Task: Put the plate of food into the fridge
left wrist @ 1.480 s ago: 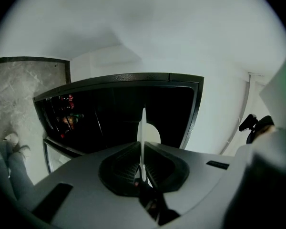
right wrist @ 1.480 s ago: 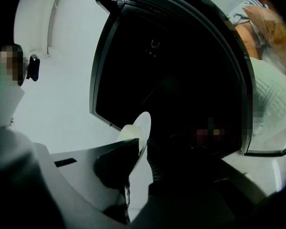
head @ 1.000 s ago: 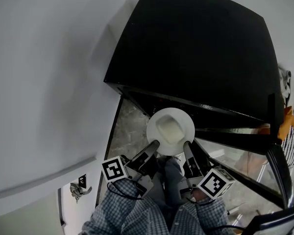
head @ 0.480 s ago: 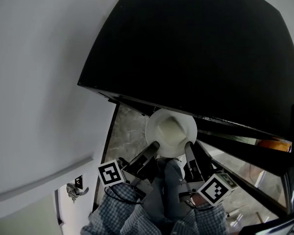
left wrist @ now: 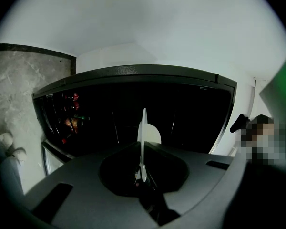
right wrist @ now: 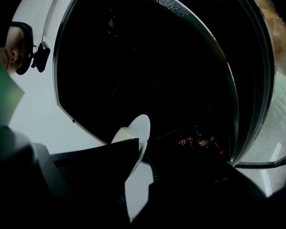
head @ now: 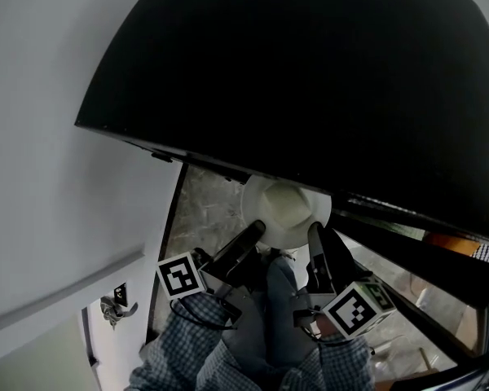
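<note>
Both claws are clenched on the plate [head: 253,211], one on each side of its near rim. The left claw [head: 255,233] bites the rim at the person's left and the right claw [head: 315,236] at the right. In the left gripper view the plate shows edge-on as a thin white blade running straight into the dark moulded hollow between the jaws. In the right gripper view the same rim slants between that claw's black jaws.

The plate is round, white and smooth. On it sits a pale, soft-edged block of food [head: 287,206], rising as a low hump above the rim. The plate is held level at the front of the fridge [head: 310,72]. In the head view its far edge is tucked under the lip of the fridge's top, a broad matte black slab with rounded corners.

Both gripper views face the fridge's dark opening, framed by a glossy curved border. Inside it, small red and orange items [left wrist: 70,123] glint, too dim to identify.

Below the plate lies a mottled grey, stone-patterned floor [head: 204,218], and a plain white wall [head: 49,137] stands at the left. Each claw carries a cube with black-and-white square markers. Checked fabric sleeves [head: 187,344] show behind them.
</note>
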